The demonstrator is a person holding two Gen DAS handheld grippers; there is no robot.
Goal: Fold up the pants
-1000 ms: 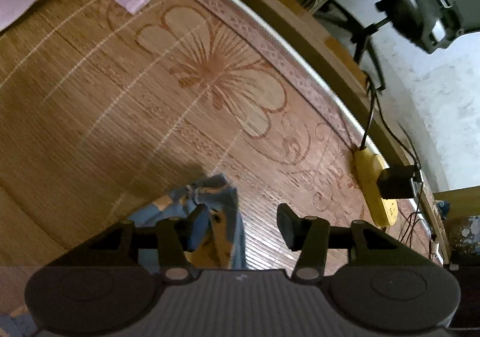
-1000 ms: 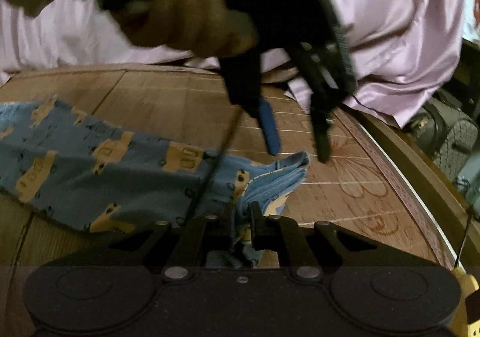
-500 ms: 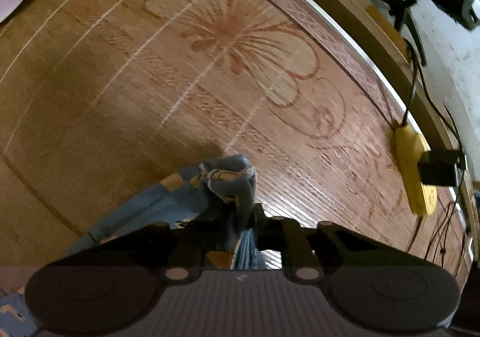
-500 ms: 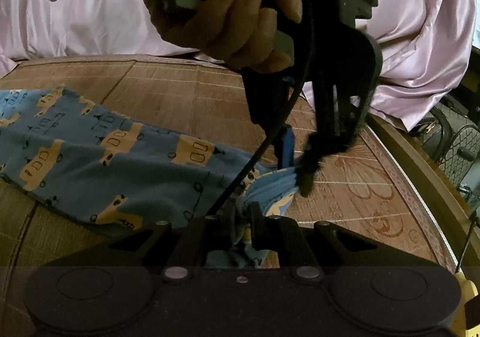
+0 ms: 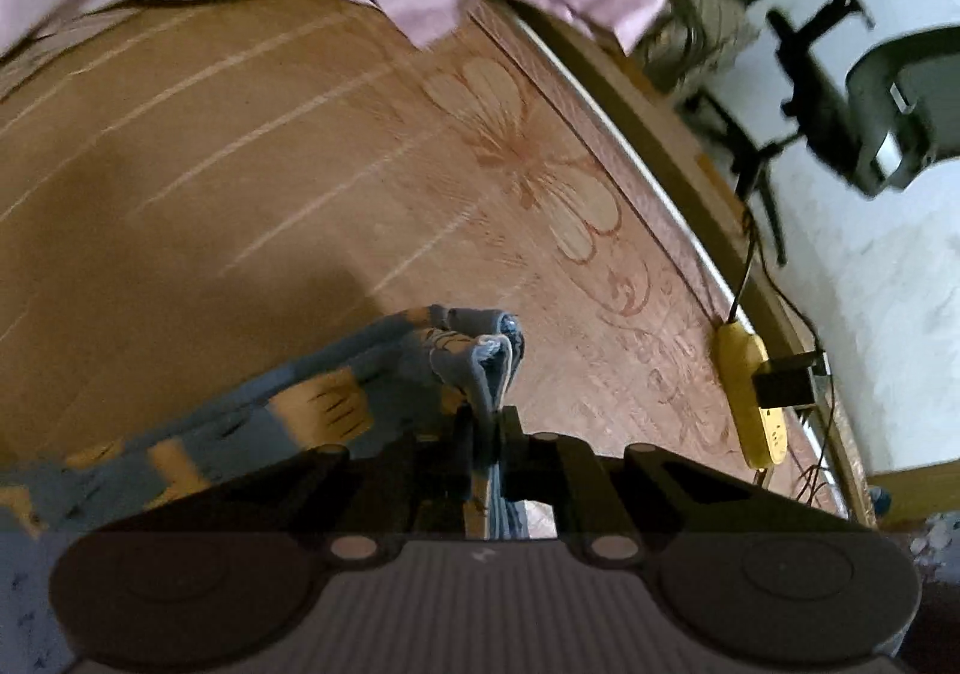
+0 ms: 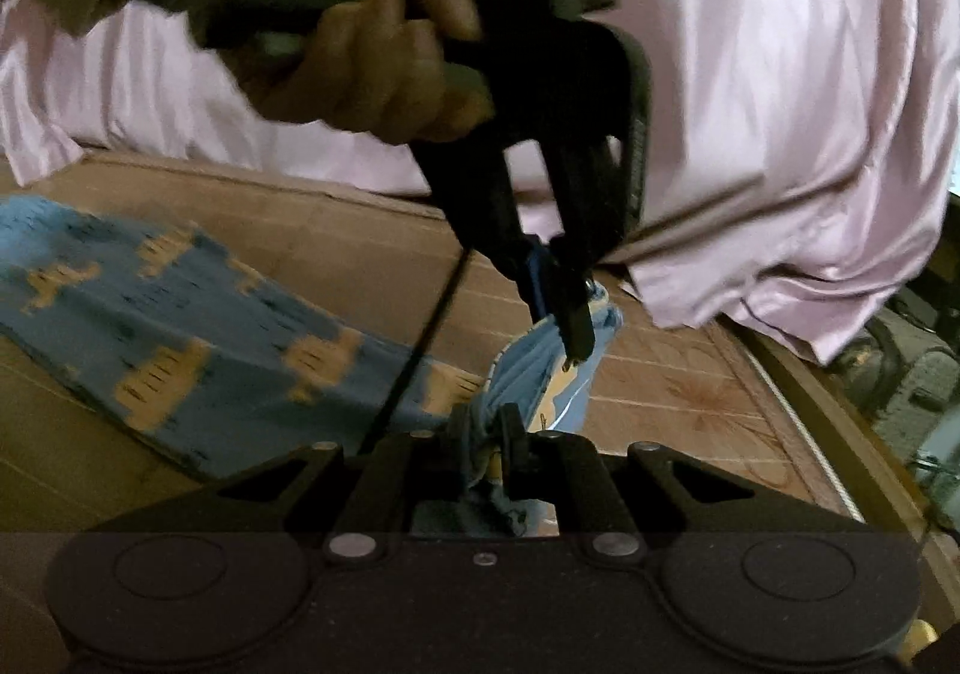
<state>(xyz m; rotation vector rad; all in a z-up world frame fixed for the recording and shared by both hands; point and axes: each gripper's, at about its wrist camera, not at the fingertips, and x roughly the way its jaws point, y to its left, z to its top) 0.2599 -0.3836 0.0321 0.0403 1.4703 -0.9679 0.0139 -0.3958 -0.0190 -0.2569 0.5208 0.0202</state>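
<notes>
Both grippers, left & right, jaws pinching blue pants edge, lifted off mat.

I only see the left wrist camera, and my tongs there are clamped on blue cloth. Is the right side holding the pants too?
Observer: Yes. The right tongs are shut on a bunched edge of the pants, close to the left tongs.
Operator: Is the whole garment off the mat?
Observer: No. Only the pinched end is raised. The long patterned part lies flat on the mat, stretching to the left in the right wrist view.
Operator: What is above my tongs?
Observer: A hand grips the left handle, with the tongs pointing down onto the cloth.
</notes>
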